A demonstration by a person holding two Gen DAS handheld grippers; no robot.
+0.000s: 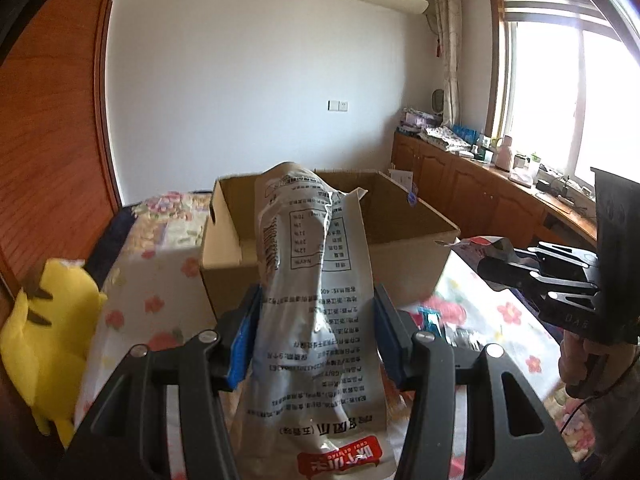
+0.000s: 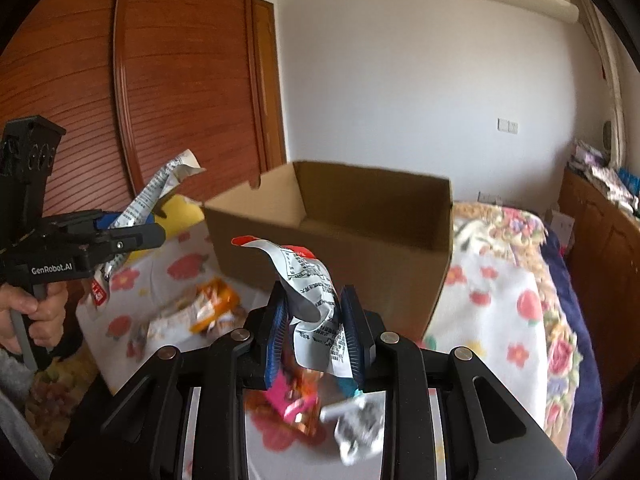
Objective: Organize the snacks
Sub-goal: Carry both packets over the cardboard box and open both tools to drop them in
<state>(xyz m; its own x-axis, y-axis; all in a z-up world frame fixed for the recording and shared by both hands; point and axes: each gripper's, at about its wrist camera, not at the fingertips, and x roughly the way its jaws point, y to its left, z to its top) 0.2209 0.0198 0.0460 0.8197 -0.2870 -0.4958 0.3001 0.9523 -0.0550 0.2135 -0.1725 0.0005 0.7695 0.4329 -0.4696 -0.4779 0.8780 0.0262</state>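
Big snack bag: a tall silver-white pouch (image 1: 316, 304) with printed text and a red logo at the bottom, clamped in the left gripper (image 1: 316, 332) and held up in front of the box. Its blue fingers (image 1: 244, 344) were squeezing it from both sides.
Small snack packet: a crumpled white wrapper (image 2: 316, 304) with a red top edge, pinched in the right gripper (image 2: 316, 340), also up in the air, just short of the box.
Box: an open cardboard box (image 2: 352, 236) sat on the bed, flaps open; what I could see of the inside looked bare, but the bottom wasn't visible.
Loose snacks: an orange packet (image 2: 212, 304) lay on the bed near the box's front-left corner, and a pink one (image 2: 292, 400) plus a silvery one (image 2: 356, 428) were blurred under the right gripper.
Bed: covered with a flowery sheet (image 2: 516, 320).
Yellow plush toy: (image 1: 44, 336) slumped at the bed's left edge, against the wooden wardrobe (image 1: 52, 120).
Far side: wooden cabinets (image 1: 472, 196) under the window, cluttered on top.
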